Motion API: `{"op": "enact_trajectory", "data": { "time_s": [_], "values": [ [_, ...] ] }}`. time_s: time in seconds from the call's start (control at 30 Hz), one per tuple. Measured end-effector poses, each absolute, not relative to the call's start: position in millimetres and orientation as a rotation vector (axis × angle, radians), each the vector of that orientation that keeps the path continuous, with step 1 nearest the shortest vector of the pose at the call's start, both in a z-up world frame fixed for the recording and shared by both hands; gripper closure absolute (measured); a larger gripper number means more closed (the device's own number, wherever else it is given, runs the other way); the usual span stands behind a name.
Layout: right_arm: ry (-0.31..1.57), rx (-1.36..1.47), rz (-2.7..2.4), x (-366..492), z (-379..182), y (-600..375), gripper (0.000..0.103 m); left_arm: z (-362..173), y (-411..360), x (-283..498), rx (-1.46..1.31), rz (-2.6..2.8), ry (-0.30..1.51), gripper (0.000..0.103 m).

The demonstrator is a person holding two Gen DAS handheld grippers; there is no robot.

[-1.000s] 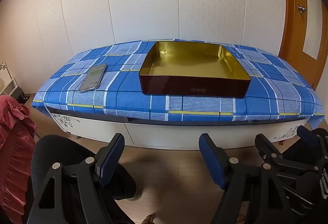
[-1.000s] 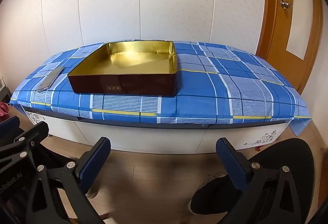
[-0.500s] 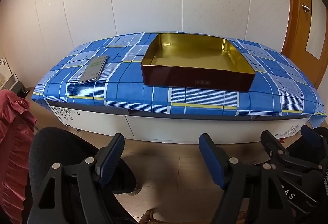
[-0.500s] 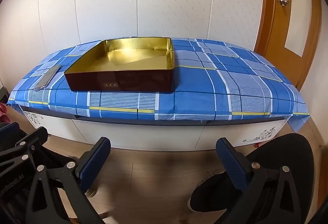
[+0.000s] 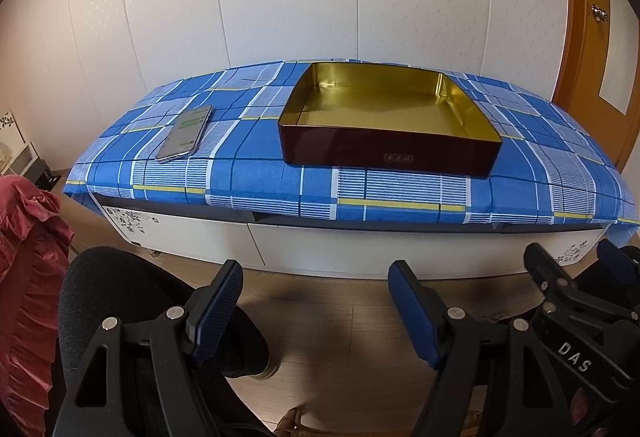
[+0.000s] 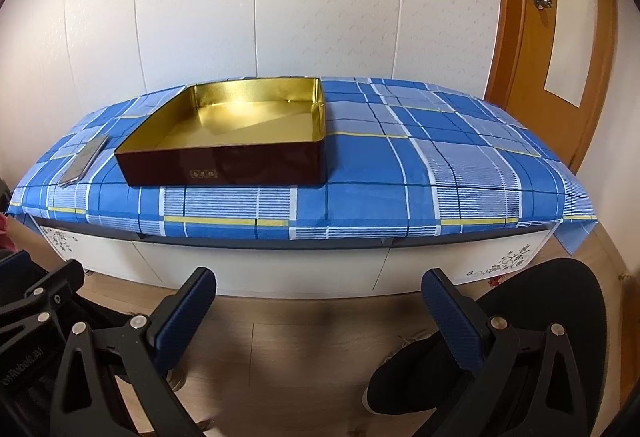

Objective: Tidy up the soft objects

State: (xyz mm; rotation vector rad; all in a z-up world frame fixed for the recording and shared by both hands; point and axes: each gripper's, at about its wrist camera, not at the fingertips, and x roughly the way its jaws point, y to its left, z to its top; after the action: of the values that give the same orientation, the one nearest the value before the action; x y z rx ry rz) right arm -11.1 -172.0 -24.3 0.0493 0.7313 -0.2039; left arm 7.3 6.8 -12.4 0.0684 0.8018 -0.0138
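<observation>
A dark red box with a gold inside [image 5: 390, 153] stands empty on the blue plaid cloth [image 5: 400, 193] of a low white cabinet; it also shows in the right wrist view [image 6: 224, 167]. My left gripper [image 5: 316, 311] is open and empty, low over the wooden floor in front of the cabinet. My right gripper [image 6: 320, 313] is open and empty beside it, and its body shows at the right of the left wrist view [image 5: 580, 317]. A red ruffled fabric [image 5: 28, 277] hangs at the far left. No other soft object is in view.
A smartphone [image 5: 186, 133] lies on the cloth left of the box, also in the right wrist view [image 6: 84, 159]. A wooden door [image 6: 560, 49] stands at the right. Black-clad knees [image 5: 132, 297] and a shoe [image 6: 400, 373] sit below the grippers.
Both cameras have tilted downward and the cabinet sits lower in view, slightly nearer. Both grippers stay open and empty.
</observation>
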Motion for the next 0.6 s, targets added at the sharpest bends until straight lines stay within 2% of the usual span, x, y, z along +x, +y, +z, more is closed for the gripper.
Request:
{"op": "enact_trajectory", "data": {
  "time_s": [0.6],
  "values": [
    [0.728,0.045,-0.199,-10.2,-23.7,-169.4,0.000,-16.1,7.2,8.5,0.066,-0.014,0.815,0.027]
  ]
}}
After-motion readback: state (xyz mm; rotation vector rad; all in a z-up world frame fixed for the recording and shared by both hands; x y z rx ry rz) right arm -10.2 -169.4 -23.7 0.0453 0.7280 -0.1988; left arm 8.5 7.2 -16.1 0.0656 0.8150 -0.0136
